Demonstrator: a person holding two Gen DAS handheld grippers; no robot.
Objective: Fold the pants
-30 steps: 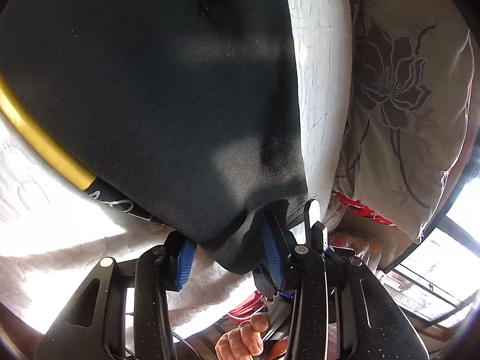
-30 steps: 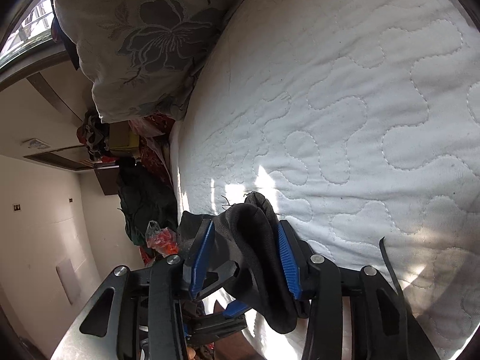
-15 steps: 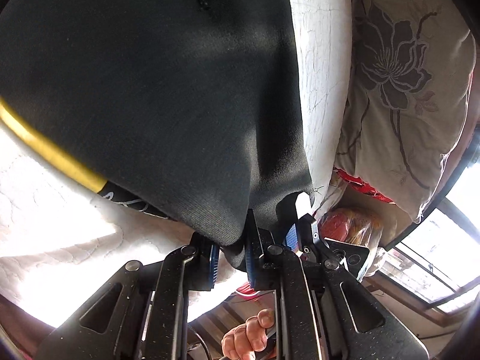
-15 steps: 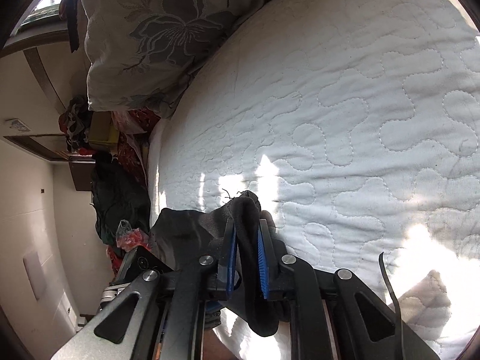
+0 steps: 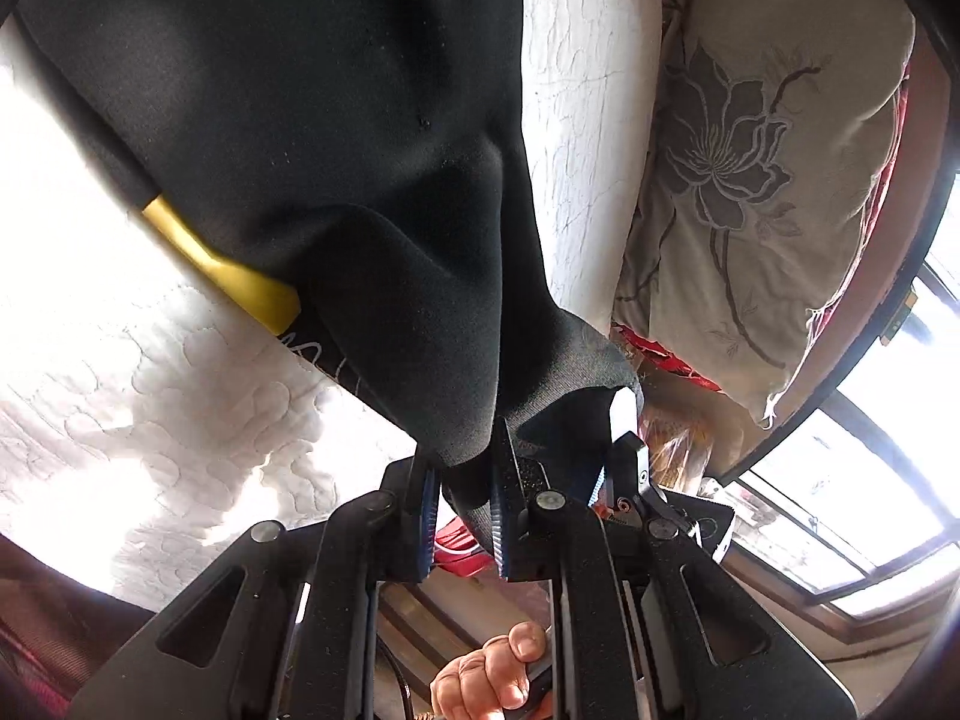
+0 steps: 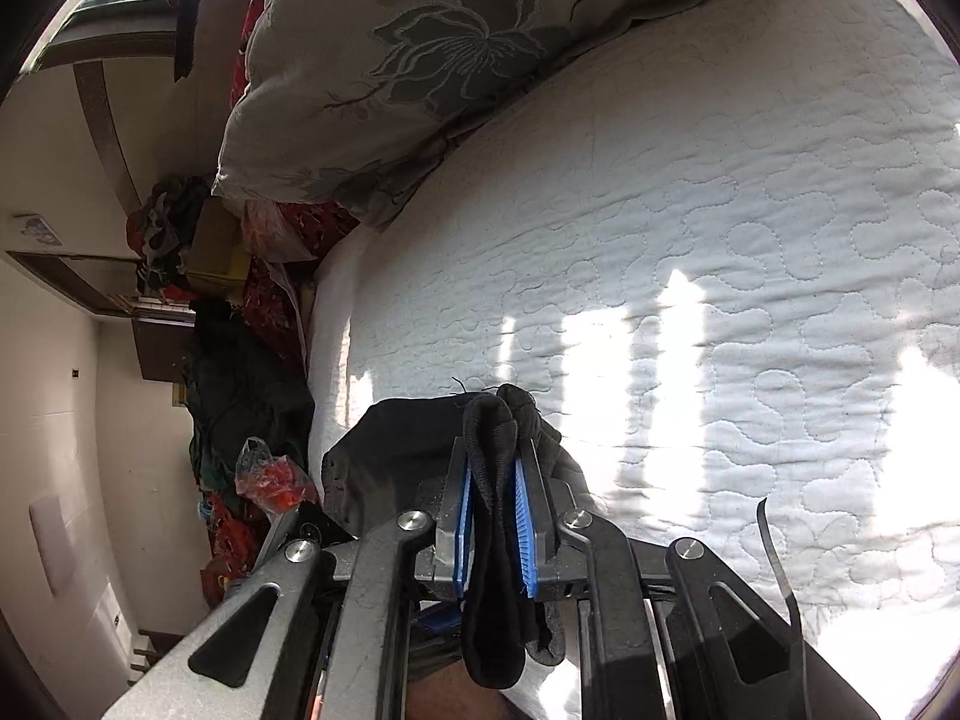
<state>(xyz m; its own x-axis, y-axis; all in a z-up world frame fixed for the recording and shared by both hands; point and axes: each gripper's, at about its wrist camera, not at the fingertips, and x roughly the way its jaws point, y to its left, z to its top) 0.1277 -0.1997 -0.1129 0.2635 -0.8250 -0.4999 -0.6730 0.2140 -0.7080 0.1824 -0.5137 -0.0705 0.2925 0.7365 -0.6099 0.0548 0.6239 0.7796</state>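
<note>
The pants (image 5: 312, 138) are black, soft knit, with a yellow stripe (image 5: 228, 276) down one side, and they spread out ahead of the left gripper (image 5: 462, 510) across the white quilted bed (image 5: 120, 396). Its jaws are clenched on a corner of the fabric, which bunches into a fold between the blue pads. The right gripper (image 6: 492, 522) has its jaws pinched on another thick, doubled edge of the same cloth; a loop stands just above the jaws and a tail hangs below them, with open bed beyond.

This fabric looks light and limp, so it should drape and sag from whichever points are held, and it will not keep a shape by itself. The hemmed edges and corners seem the best places to hold, since the doubled cloth gives the pads something thick to bite.

Both grippers tilt downward toward the bed. Below the left gripper's frame, a hand (image 5: 492, 678) is curled around the grip. A flowered pillow (image 6: 420, 60) lies far beyond the jaws.
</note>
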